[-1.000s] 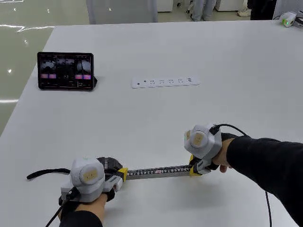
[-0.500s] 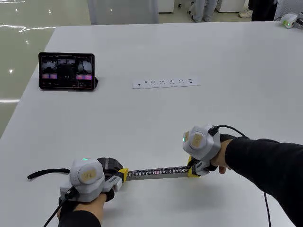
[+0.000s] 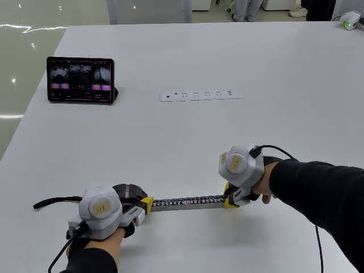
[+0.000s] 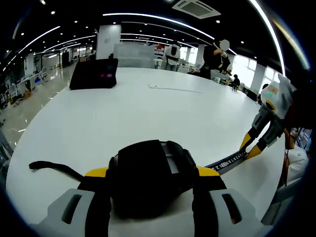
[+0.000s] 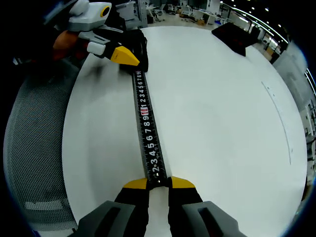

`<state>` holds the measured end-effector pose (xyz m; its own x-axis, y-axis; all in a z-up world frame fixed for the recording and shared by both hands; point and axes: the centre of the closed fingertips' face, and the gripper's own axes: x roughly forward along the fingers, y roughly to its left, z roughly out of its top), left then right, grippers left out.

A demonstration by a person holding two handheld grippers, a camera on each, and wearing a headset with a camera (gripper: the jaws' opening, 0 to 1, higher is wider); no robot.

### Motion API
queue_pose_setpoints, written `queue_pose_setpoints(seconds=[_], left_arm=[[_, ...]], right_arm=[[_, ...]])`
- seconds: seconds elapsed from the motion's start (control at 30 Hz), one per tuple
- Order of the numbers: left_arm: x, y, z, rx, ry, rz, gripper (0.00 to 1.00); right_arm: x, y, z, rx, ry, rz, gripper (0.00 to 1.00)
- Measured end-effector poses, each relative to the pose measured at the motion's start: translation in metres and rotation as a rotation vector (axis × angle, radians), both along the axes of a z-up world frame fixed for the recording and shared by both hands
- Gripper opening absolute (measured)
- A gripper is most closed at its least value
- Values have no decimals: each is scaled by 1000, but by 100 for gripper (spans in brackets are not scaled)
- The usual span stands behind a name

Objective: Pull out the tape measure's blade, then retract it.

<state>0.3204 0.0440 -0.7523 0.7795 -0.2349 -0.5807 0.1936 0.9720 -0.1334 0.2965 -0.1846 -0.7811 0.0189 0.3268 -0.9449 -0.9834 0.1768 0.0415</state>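
Note:
A black tape measure case (image 3: 129, 193) lies near the table's front edge, and my left gripper (image 3: 141, 209) is shut on it. In the left gripper view the case (image 4: 150, 175) sits between the yellow-tipped jaws of the left gripper (image 4: 153, 173). Its blade (image 3: 187, 201) is drawn out flat to the right along the table. My right gripper (image 3: 230, 202) is shut on the blade's end. In the right gripper view the numbered blade (image 5: 147, 133) runs from the right gripper (image 5: 158, 183) up to the case (image 5: 136, 44). The case's black strap (image 3: 54, 201) trails left.
A tablet (image 3: 79, 79) stands propped at the far left of the white table (image 3: 273, 85). A white power strip (image 3: 200, 95) lies at mid-table. A small white device (image 3: 350, 20) sits at the far right corner. The table's left edge drops to a shiny floor.
The right gripper has edged slightly left toward the case, so the exposed blade looks a little shorter. The left gripper and the case stay put.

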Motion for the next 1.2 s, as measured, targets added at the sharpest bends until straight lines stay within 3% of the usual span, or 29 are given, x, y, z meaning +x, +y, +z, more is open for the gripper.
queue_pose_setpoints(seconds=[0.47, 1.2], left_arm=[[-1, 0, 0, -36, 8, -6, 63], [-1, -1, -2, -36, 24, -3, 64]], right_arm=[[1, 1, 0, 8, 15, -20, 10], [2, 2, 0, -15, 19, -35, 10]])
